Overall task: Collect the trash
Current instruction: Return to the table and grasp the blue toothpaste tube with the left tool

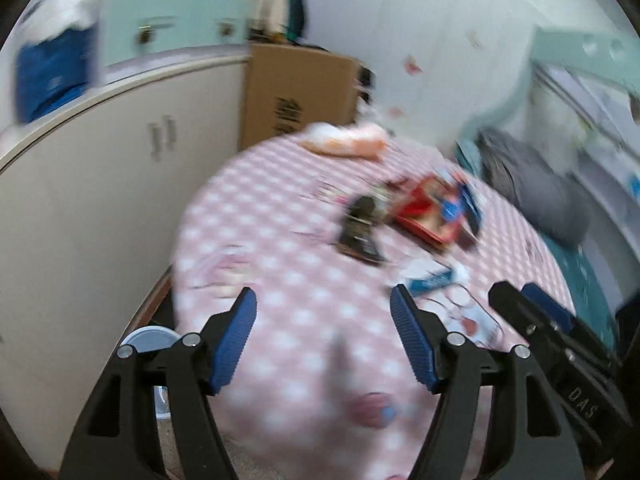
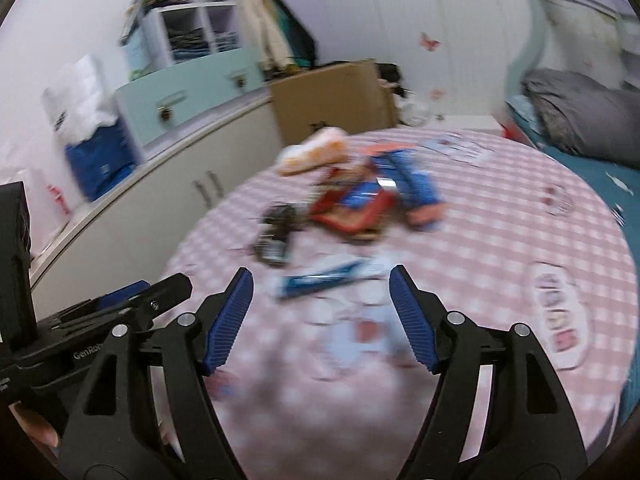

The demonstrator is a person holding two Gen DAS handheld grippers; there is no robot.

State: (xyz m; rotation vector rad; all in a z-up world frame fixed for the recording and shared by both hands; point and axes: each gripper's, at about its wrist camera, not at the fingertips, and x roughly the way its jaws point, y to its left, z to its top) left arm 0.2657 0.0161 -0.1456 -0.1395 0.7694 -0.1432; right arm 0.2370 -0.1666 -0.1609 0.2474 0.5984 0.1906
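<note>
1. Over a pink checked bench (image 1: 304, 304), from the left wrist, we hold the left gripper (image 1: 323, 312) with its blue pads spread apart and nothing between them. The trash lies ahead on the cloth, well apart from the pads: a red wrapper (image 1: 424, 210), a dark packet (image 1: 360, 228) just beside it, and a blue-and-white wrapper (image 1: 434, 278) nearer us. An orange-and-white bag (image 1: 348, 140) sits at the far edge, before a cardboard box (image 1: 296, 96). Our other tool (image 1: 560, 336) shows at right. Everything is blurred.

2. Above the same bench (image 2: 500, 232), from the right wrist, the right gripper (image 2: 321, 296) also stands apart and empty. The blue-and-white wrapper (image 2: 320, 278) lies just beyond its tips, the dark packet (image 2: 276, 232) and red wrapper (image 2: 352, 212) farther off, the orange-and-white bag (image 2: 316, 152) behind them. The left tool (image 2: 132, 300) enters at left.
</note>
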